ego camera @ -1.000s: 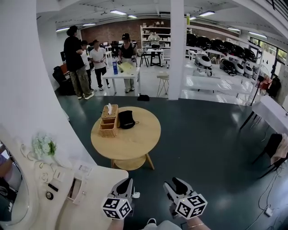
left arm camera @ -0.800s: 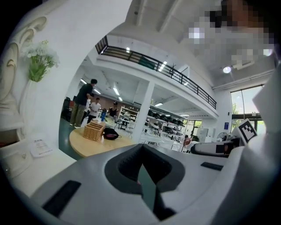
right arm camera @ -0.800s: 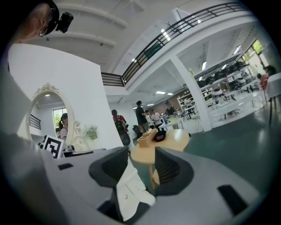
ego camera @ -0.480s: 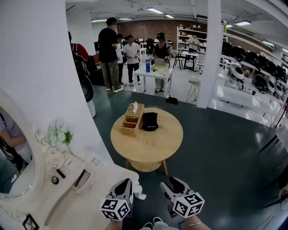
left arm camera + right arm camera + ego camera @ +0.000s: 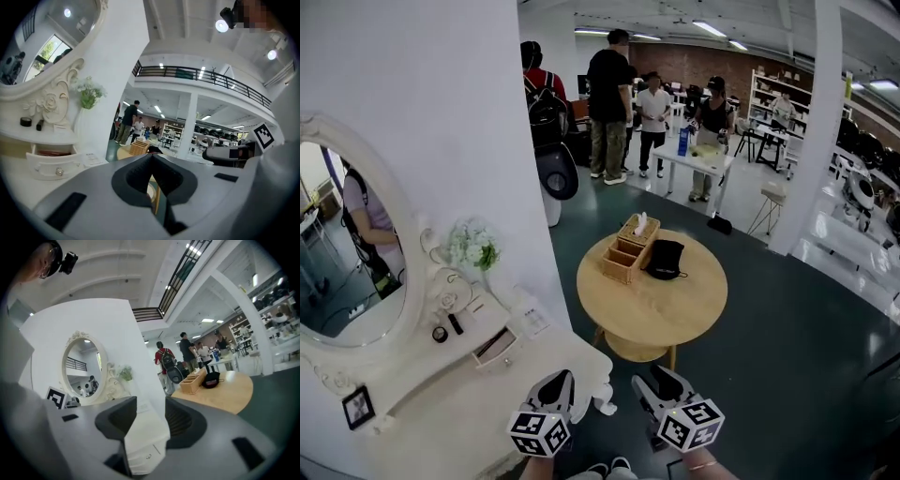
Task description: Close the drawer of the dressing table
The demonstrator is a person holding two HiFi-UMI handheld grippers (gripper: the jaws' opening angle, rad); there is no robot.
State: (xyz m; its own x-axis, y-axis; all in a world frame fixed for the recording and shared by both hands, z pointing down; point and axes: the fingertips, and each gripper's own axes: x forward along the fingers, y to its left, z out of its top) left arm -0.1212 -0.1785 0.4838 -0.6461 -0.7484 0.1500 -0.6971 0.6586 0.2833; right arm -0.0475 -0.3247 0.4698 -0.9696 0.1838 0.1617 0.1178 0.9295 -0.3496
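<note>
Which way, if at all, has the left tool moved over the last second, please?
Yes. Against the round table, the left tool has shifted left: once straight below it, now past its left edge, by the dressing table.

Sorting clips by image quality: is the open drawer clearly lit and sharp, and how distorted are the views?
Head view: even ceiling light, drawer small but sharp, pillar leans. Left gripper view: heavy fisheye, black corners, lamp glare upper right, drawer sharp. Right gripper view: same black rim, near jaws soft.
</note>
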